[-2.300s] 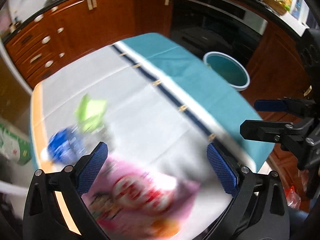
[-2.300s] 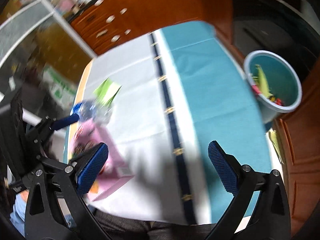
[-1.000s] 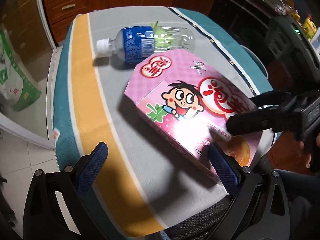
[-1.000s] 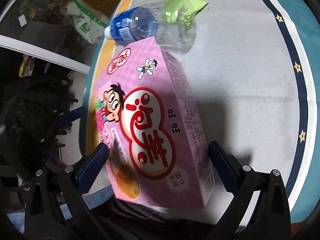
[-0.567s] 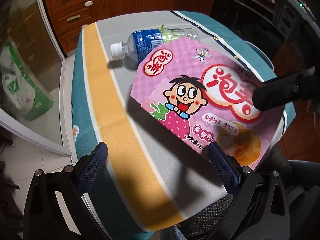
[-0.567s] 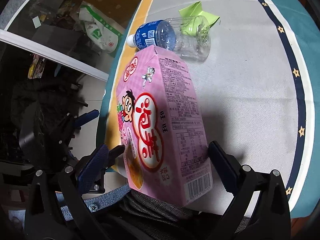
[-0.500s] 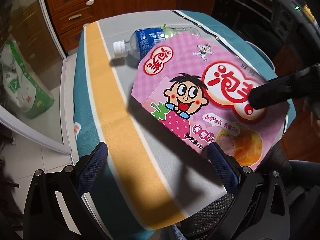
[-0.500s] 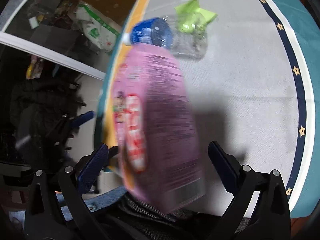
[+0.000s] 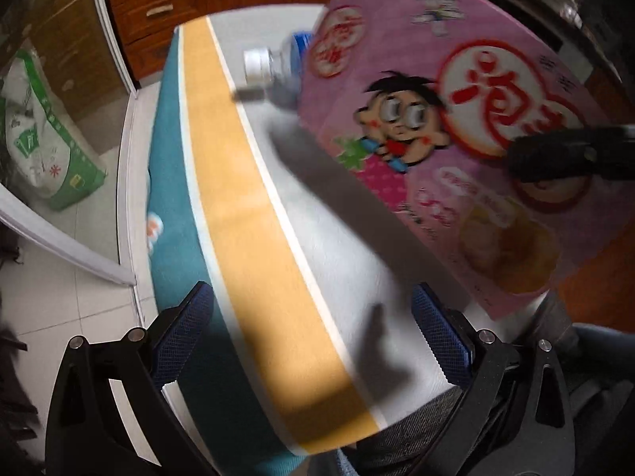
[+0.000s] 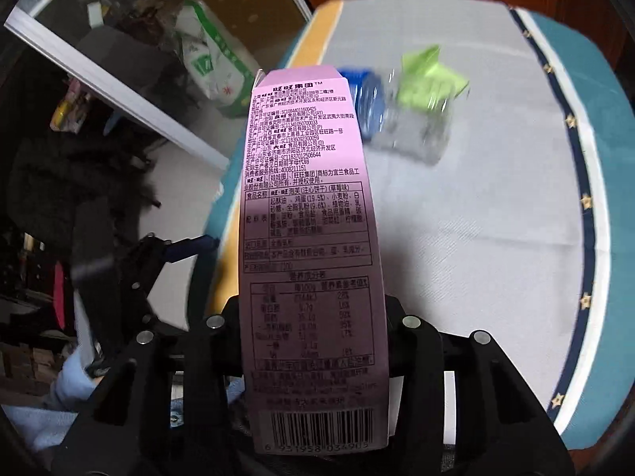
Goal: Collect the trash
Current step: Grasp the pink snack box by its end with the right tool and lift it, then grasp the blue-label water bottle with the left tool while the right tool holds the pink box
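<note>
My right gripper [image 10: 313, 317] is shut on a pink snack box [image 10: 305, 214], its narrow printed side facing the camera, lifted off the table. In the left wrist view the box's cartoon front [image 9: 456, 127] hangs at the upper right with a right finger [image 9: 571, 152] across it. My left gripper [image 9: 313, 329] is open and empty over the table's near edge. A clear plastic bottle with a blue label [image 10: 397, 119] lies behind the box, its white cap showing in the left wrist view [image 9: 258, 67]. A green wrapper [image 10: 428, 75] lies behind the bottle.
The table carries a cloth with an orange stripe [image 9: 246, 214], a grey middle [image 10: 476, 218] and a teal edge with a navy starred band [image 10: 587, 206]. A green-and-white sack [image 9: 43, 146] stands on the floor at the left. Wooden drawers [image 9: 158, 4] are behind.
The right gripper has closed on the pink box and raised it off the table, turning it edge-on. The left gripper has stayed open and shifted towards the table's near corner.
</note>
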A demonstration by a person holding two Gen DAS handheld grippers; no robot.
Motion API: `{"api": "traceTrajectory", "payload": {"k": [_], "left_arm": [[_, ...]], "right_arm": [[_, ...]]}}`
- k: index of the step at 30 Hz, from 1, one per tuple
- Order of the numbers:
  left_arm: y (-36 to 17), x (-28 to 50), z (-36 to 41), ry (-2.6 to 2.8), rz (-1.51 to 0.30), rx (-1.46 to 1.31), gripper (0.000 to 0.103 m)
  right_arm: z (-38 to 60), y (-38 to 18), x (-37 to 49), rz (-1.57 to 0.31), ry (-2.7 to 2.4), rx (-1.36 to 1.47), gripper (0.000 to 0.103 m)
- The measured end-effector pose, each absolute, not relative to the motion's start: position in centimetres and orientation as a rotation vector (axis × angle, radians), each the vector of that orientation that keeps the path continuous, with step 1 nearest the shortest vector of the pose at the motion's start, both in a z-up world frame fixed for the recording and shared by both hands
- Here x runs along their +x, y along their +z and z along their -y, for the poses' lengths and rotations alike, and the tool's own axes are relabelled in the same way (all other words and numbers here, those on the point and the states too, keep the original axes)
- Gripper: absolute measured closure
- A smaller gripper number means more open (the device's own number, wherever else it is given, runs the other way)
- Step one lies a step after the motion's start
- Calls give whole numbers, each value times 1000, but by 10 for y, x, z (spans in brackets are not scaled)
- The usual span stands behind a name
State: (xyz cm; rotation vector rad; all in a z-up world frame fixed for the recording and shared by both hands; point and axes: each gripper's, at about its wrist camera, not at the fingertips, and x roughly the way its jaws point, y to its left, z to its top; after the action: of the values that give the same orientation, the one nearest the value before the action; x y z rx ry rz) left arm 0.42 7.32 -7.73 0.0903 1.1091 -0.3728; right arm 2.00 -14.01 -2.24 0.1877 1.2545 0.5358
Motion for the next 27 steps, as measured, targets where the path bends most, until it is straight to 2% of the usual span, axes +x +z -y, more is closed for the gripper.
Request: {"api": "traceTrajectory", "payload": {"k": [4, 10, 18, 21, 27], "left_arm": [[-59, 33, -72, -394, -1051, 109, 4], [-40, 98, -47, -448, -981, 245, 4], [-44, 170, -1, -609, -1019, 425, 4], [-55, 182, 9, -644, -1054, 446, 4], [-70, 178, 17, -718, -1115, 431, 4]], "right_arm": [[176, 16, 22, -1138, 492, 237, 61], [230, 34, 43, -1041, 310, 308, 61], [267, 1, 70, -1095, 151, 319, 61], [264, -22, 77, -1158, 164, 344, 61], [250, -33, 80, -1193, 232, 343, 61]]}}
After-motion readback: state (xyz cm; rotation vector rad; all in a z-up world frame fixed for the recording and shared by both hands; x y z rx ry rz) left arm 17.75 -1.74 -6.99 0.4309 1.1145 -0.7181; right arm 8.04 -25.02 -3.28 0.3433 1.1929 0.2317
